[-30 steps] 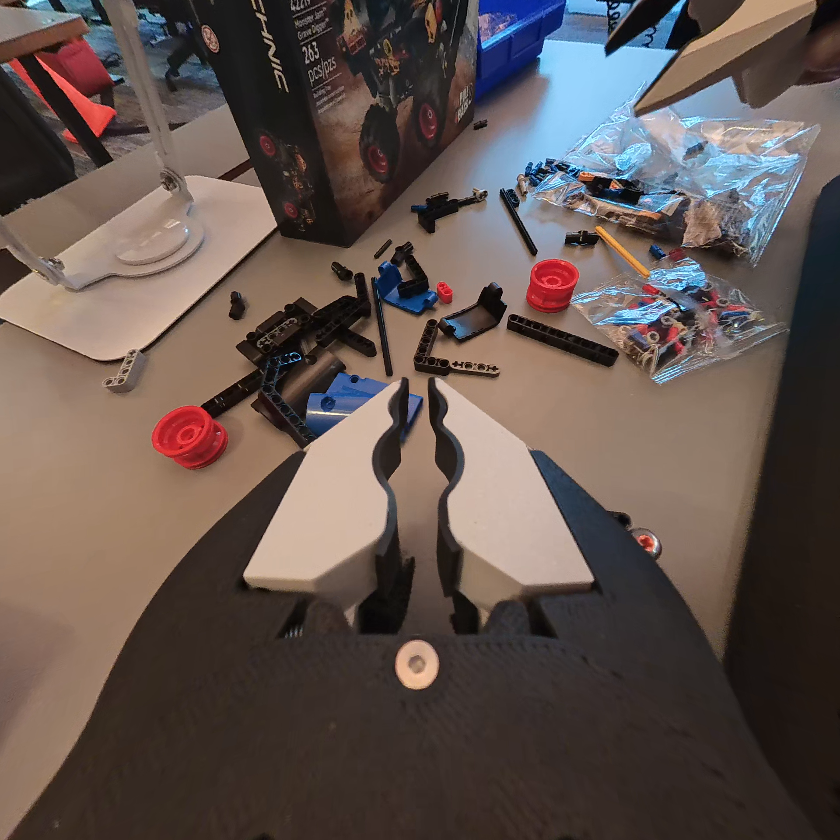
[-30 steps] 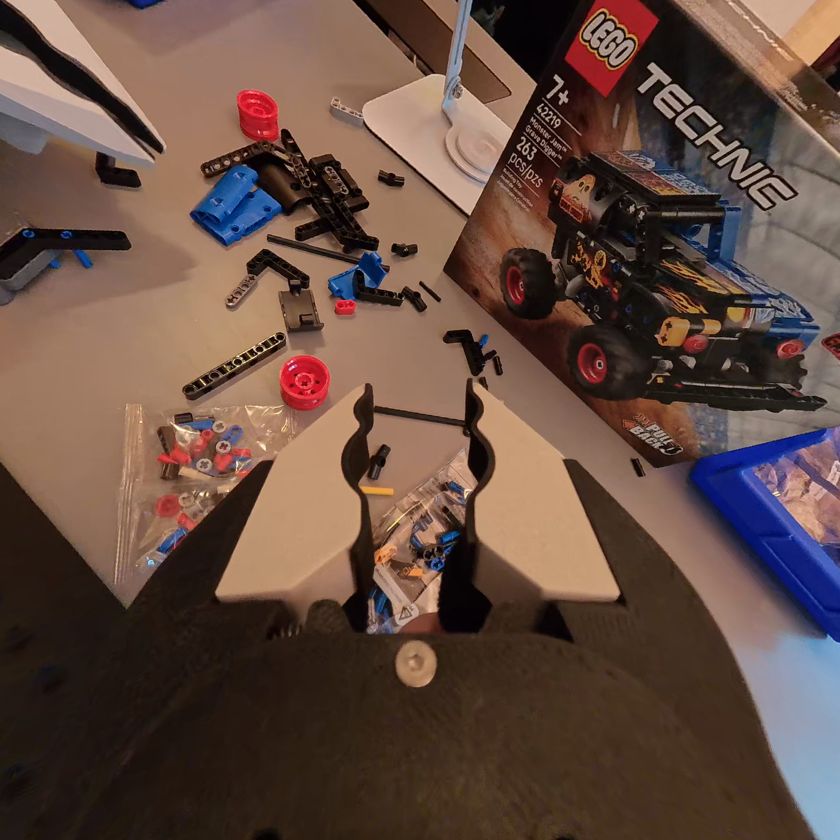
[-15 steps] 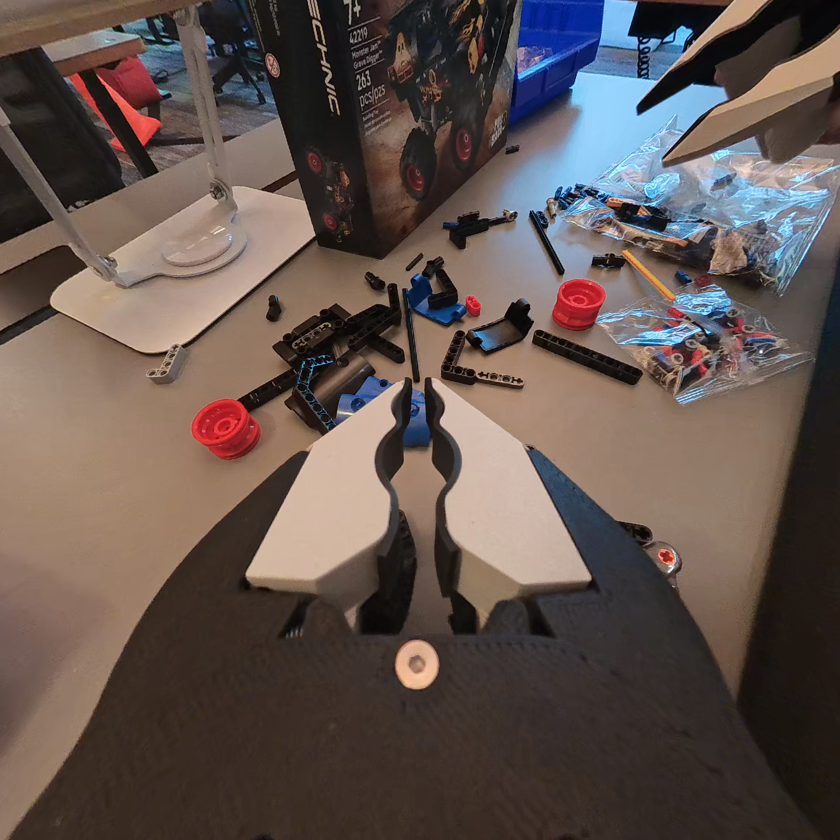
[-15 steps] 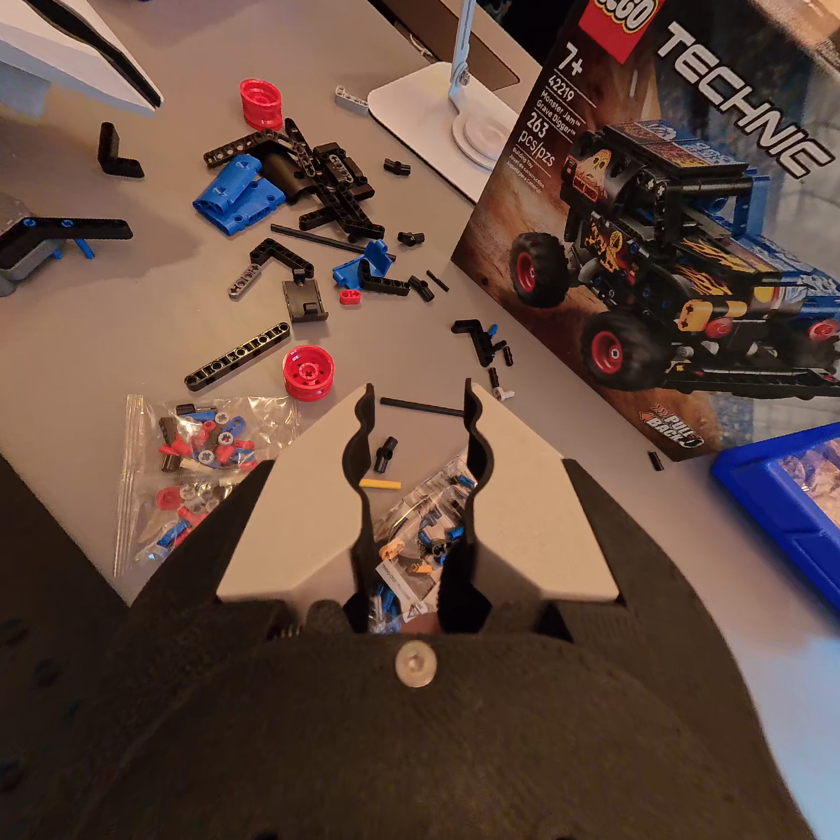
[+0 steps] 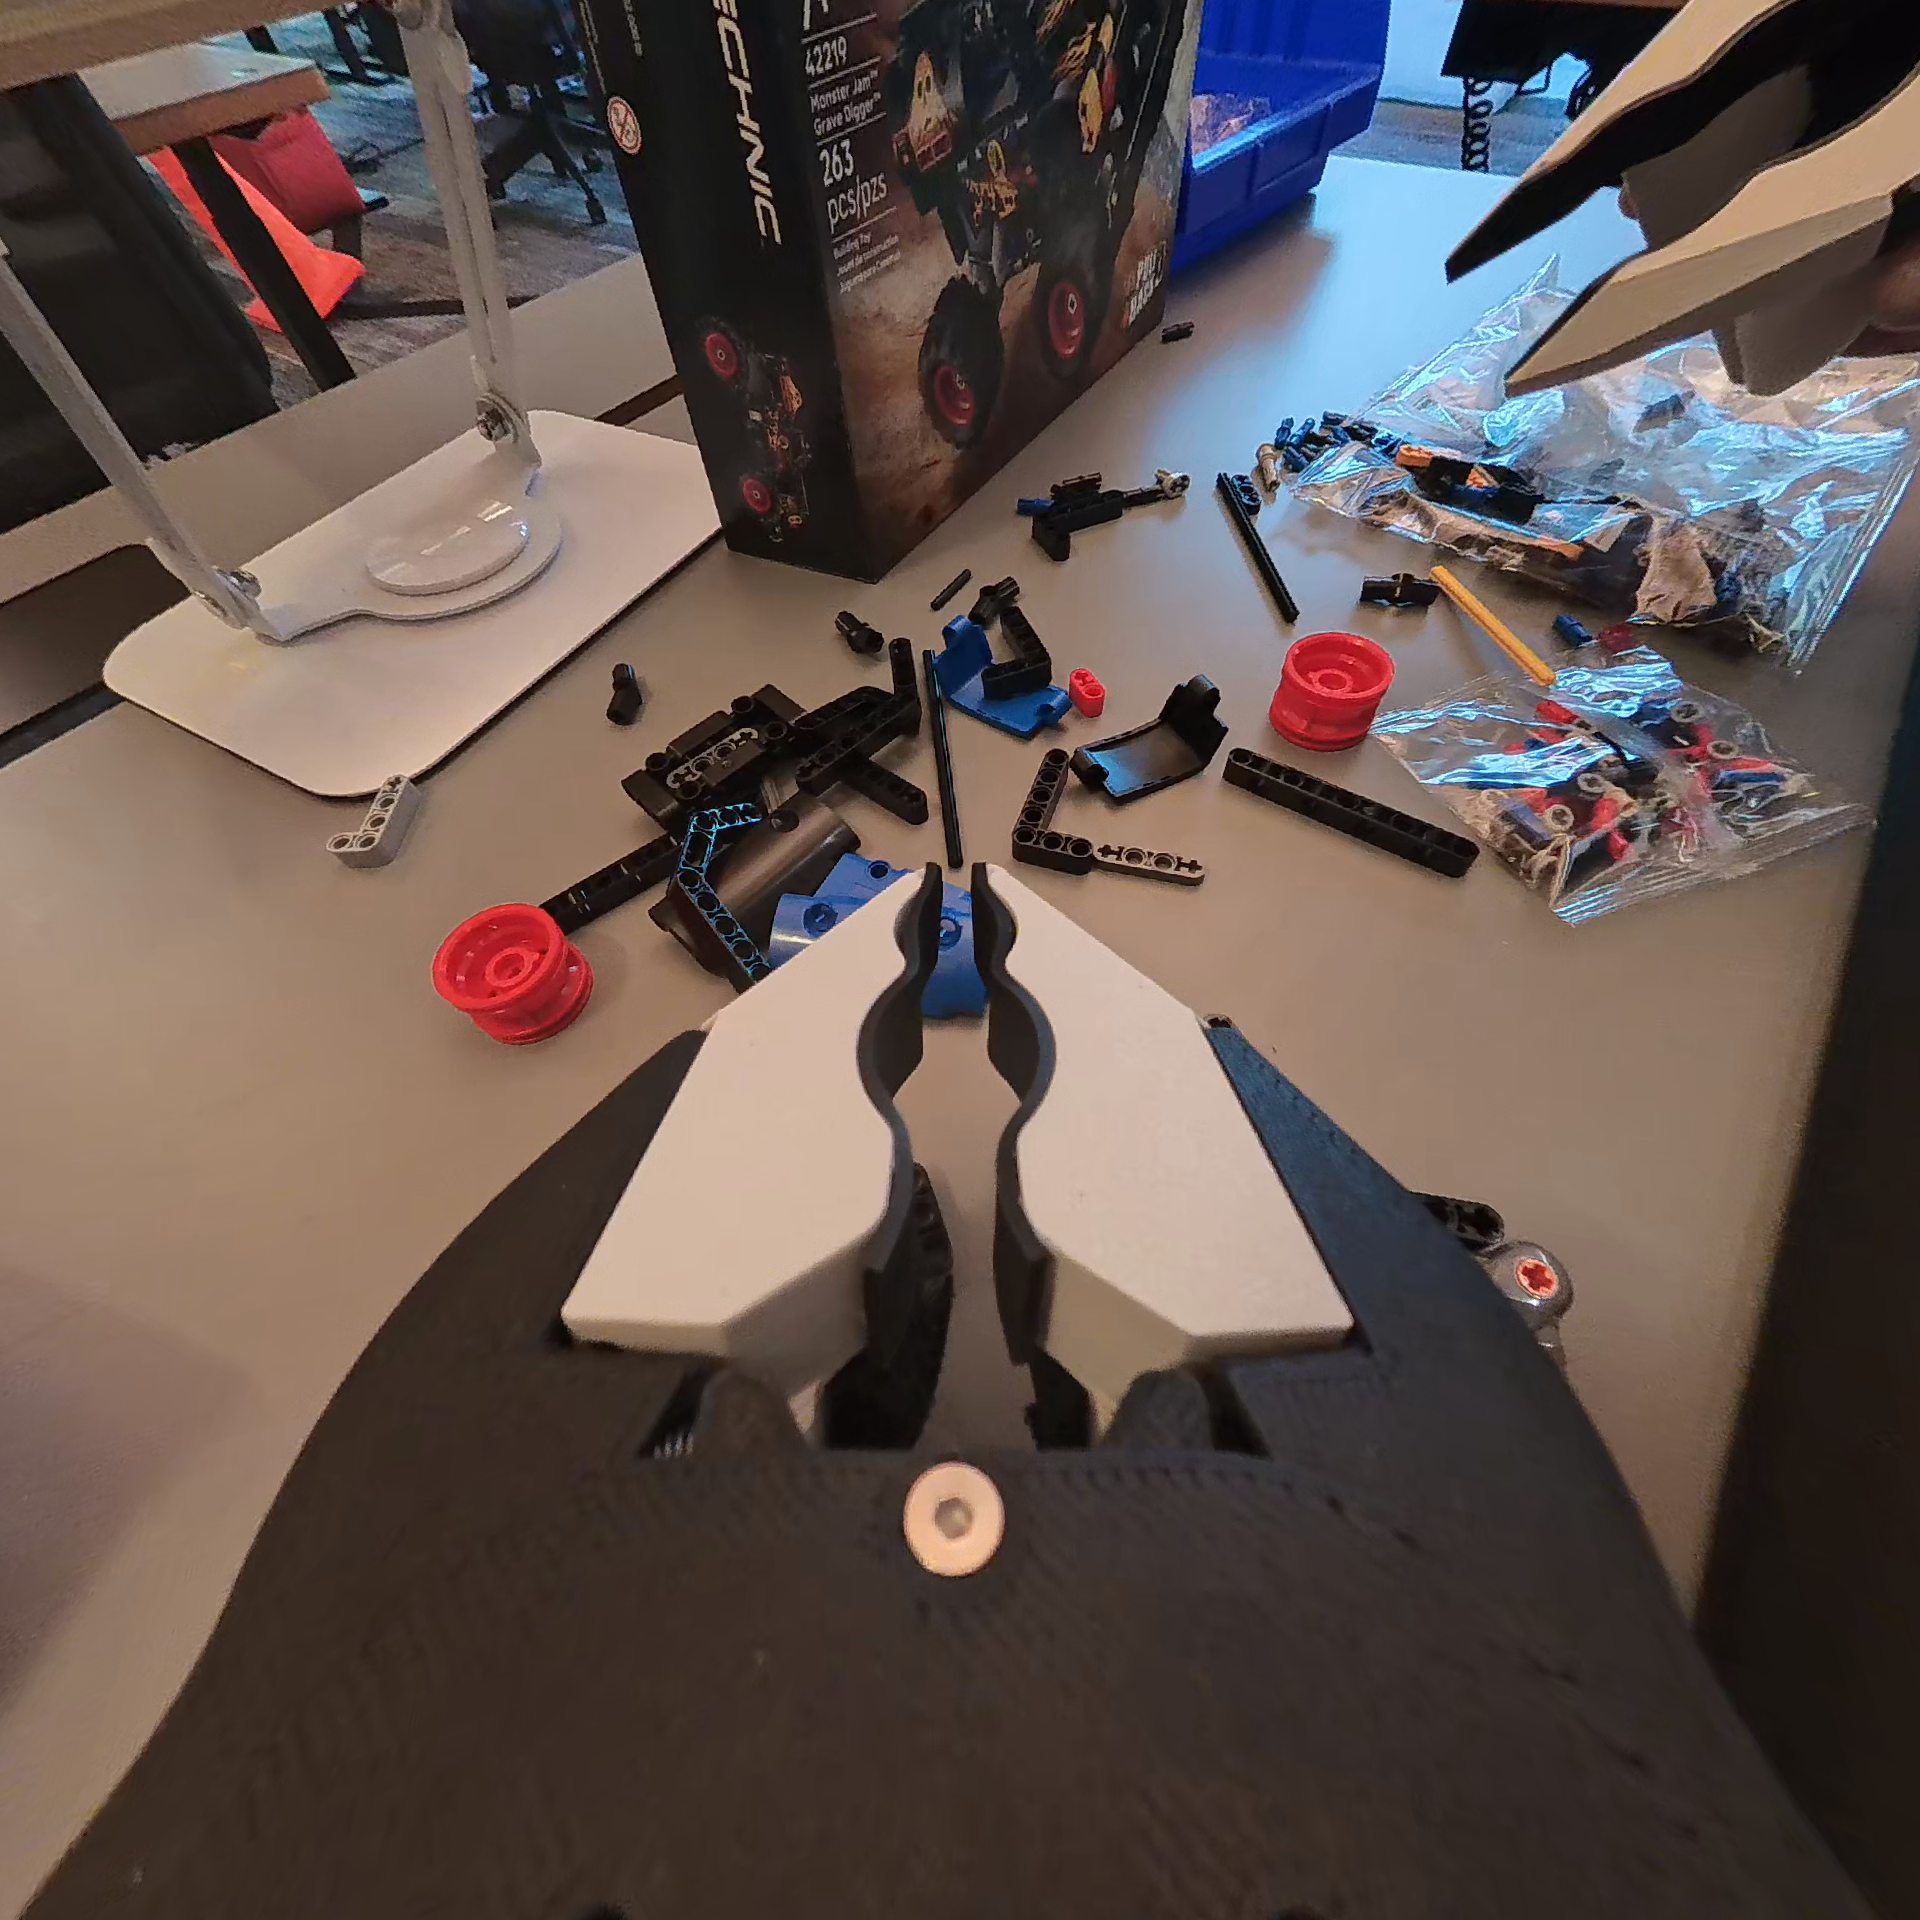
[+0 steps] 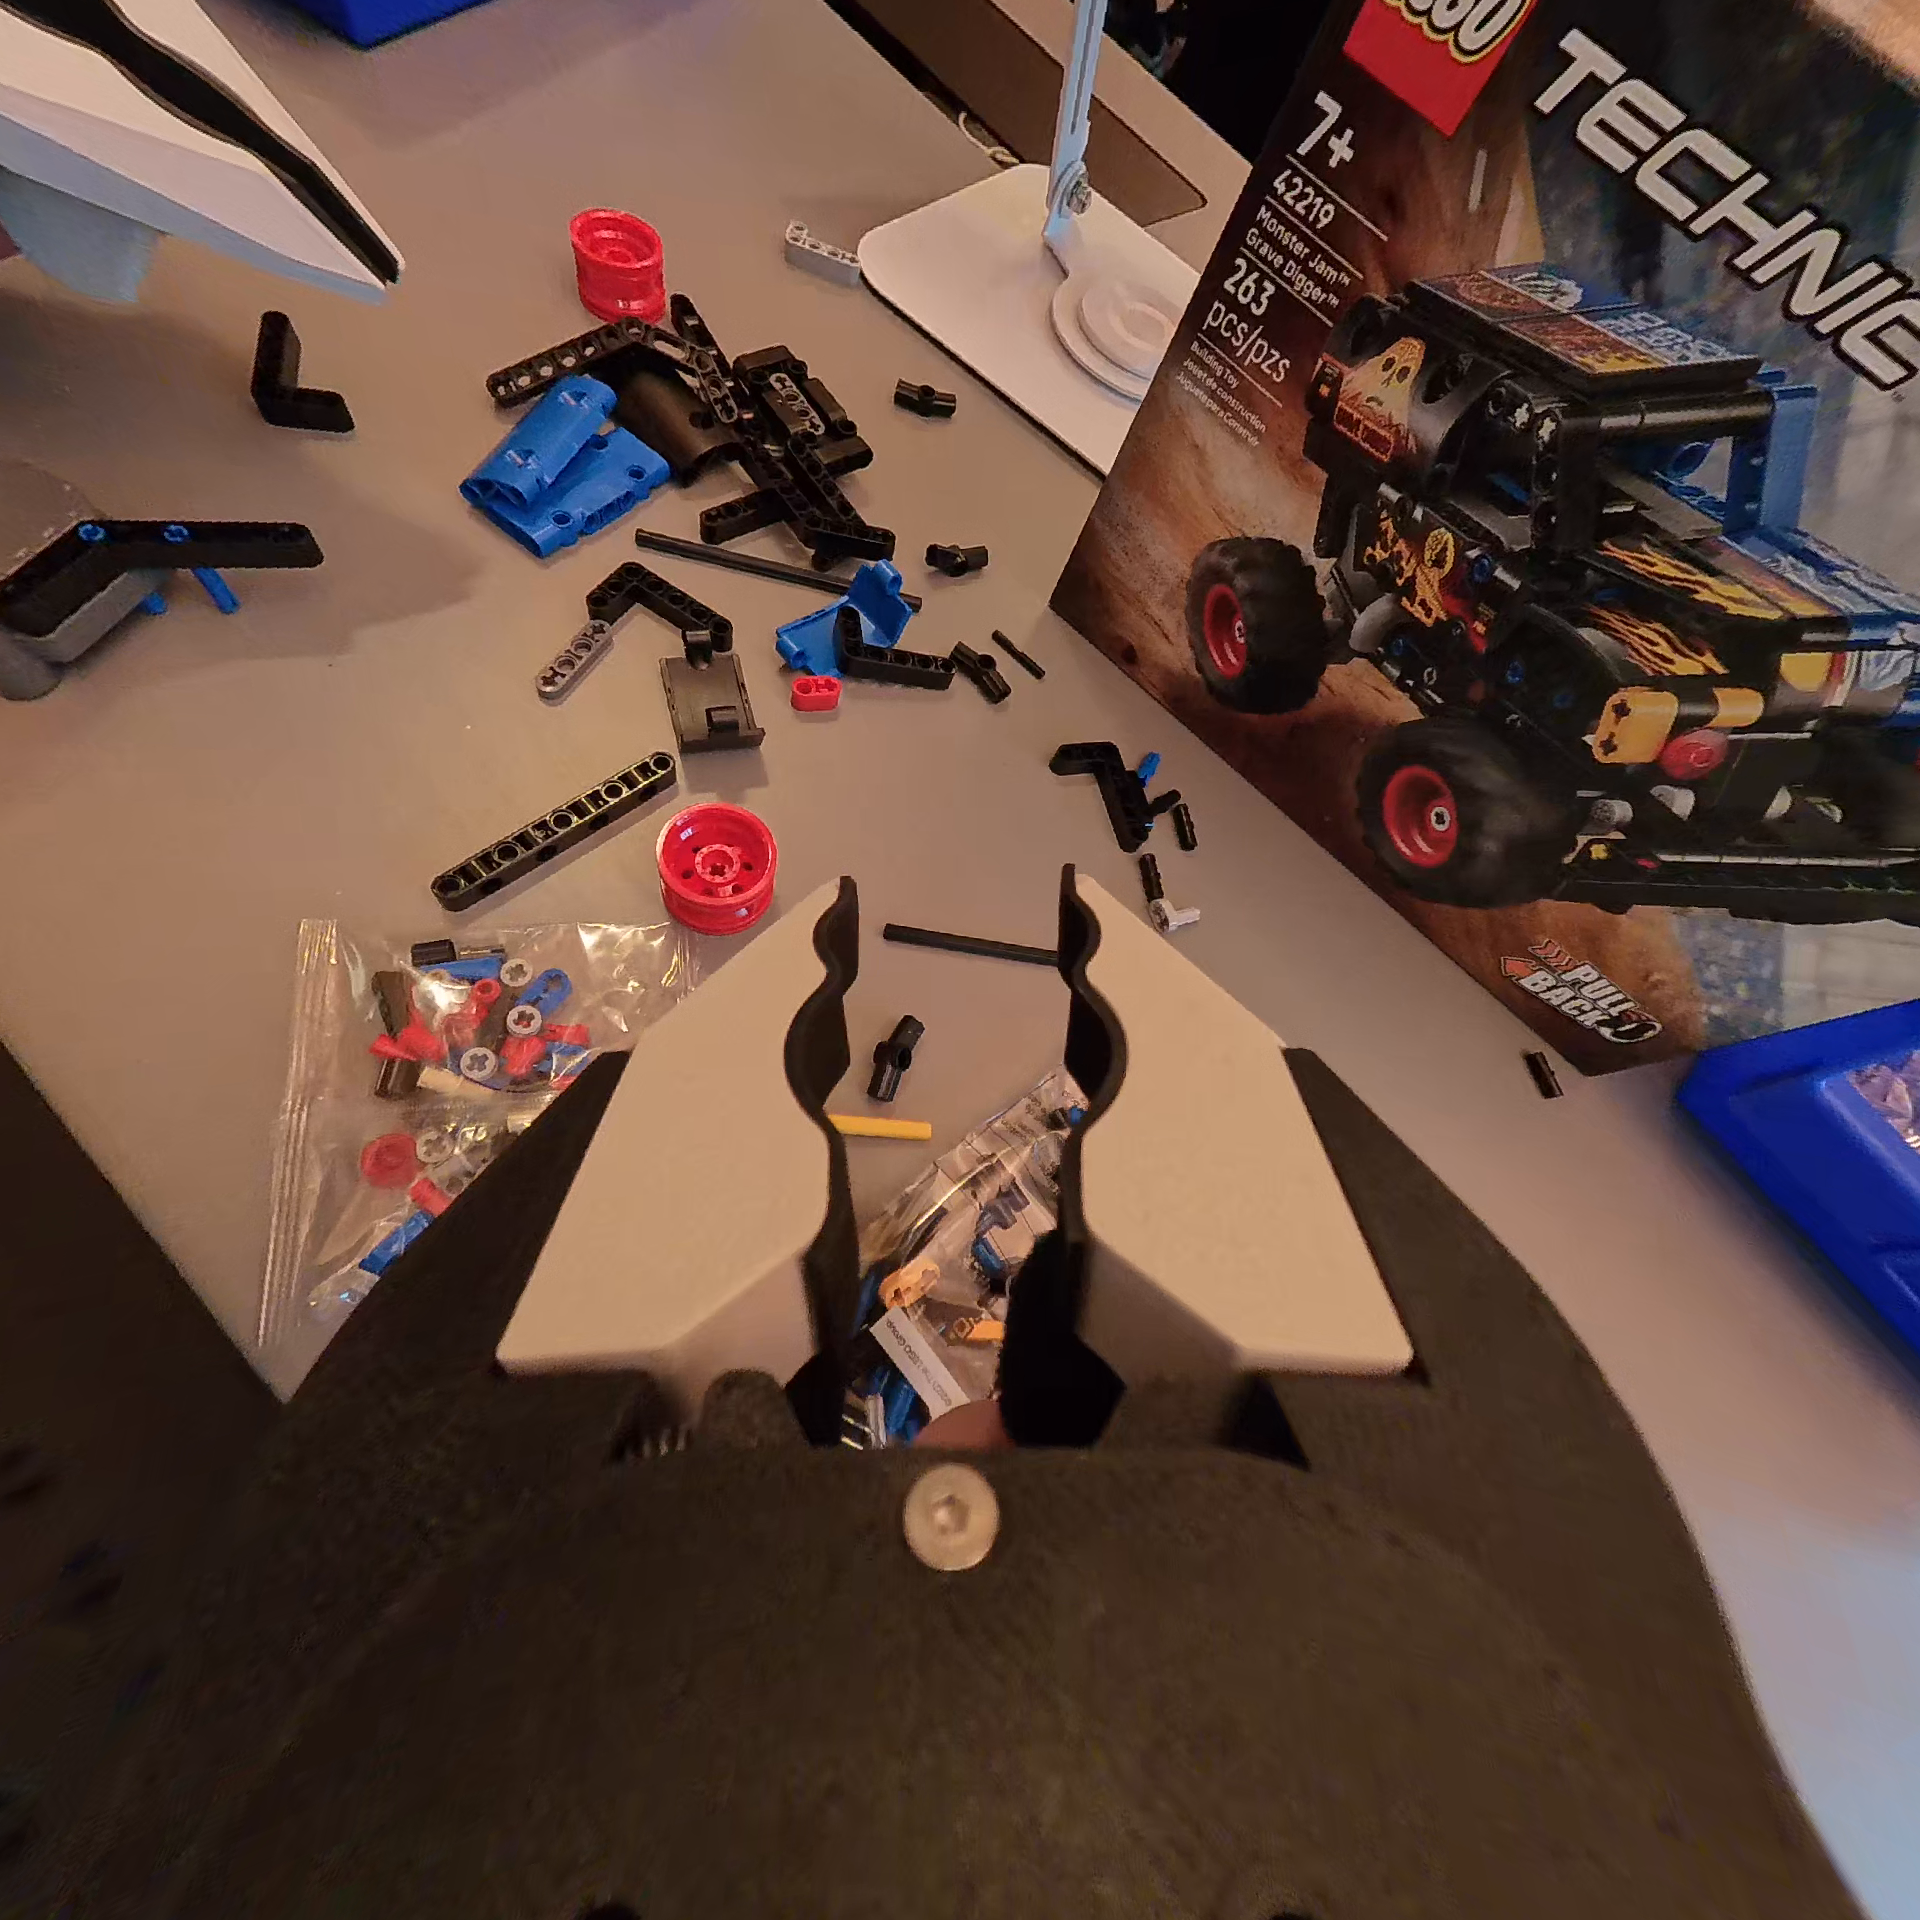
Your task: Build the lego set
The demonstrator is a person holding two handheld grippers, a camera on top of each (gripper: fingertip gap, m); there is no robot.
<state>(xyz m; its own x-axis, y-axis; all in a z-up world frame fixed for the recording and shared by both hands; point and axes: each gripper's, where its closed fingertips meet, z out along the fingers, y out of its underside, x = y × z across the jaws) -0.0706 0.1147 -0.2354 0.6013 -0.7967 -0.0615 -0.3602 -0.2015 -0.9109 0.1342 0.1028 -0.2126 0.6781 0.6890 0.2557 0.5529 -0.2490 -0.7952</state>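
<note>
Grey tabletop (image 5: 260, 1091) is filling both views, with loose lego pieces (image 5: 831, 748) lying scattered across the middle of the left wrist frame: black beams, blue panels (image 6: 566, 468) and red wheel hubs (image 5: 511, 971). Two clear bags of small parts (image 5: 1621, 779) are sitting at the right edge. A set box (image 6: 1507, 582) showing a monster truck is standing upright in the upper right of the right wrist frame; it is carrying printed writing and a logo. The left gripper (image 5: 956, 881) is hovering low over a blue panel, its jaws nearly together and empty. The right gripper (image 6: 956, 894) is hanging above a bag (image 6: 966, 1236), jaws parted around nothing.
</note>
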